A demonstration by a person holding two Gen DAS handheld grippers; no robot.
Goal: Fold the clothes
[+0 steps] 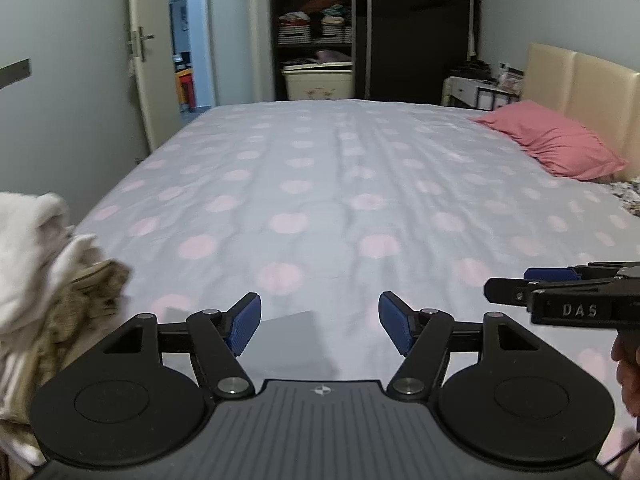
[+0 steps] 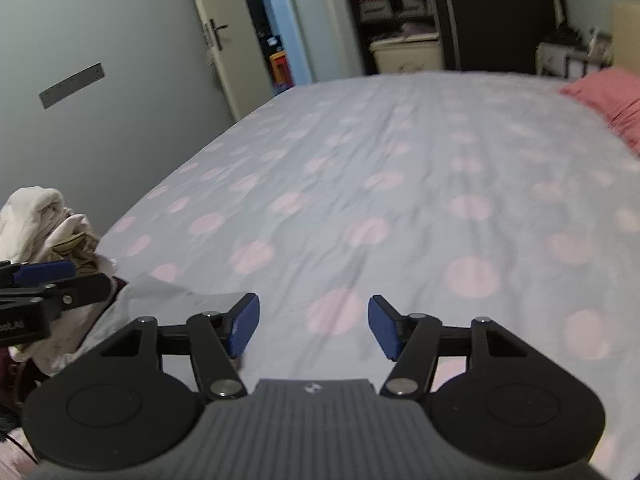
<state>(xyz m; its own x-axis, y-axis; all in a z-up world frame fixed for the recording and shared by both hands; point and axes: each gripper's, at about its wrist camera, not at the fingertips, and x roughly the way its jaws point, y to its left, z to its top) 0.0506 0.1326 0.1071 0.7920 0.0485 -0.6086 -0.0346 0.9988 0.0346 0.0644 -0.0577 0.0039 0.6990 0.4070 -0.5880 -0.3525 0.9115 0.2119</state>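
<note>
You held both grippers, left (image 1: 320, 326) & right (image 2: 313, 328), jaws released; clothes pile (image 1: 44, 264) sat ~9 o'clock on bed (image 1: 340, 184) — pinch one layer only.

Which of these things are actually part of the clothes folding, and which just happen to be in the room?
For the job:
pile of clothes
bed, as folding surface
left gripper, open
right gripper, open

Just lying about:
pink pillow
wardrobe shelves
storage bin
door

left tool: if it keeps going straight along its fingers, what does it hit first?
Likely the pale blue bedsheet with pink dots. The open left tool points forward and slightly down over the bed, with nothing between the fingers or ahead. Depth is unclear.
</note>
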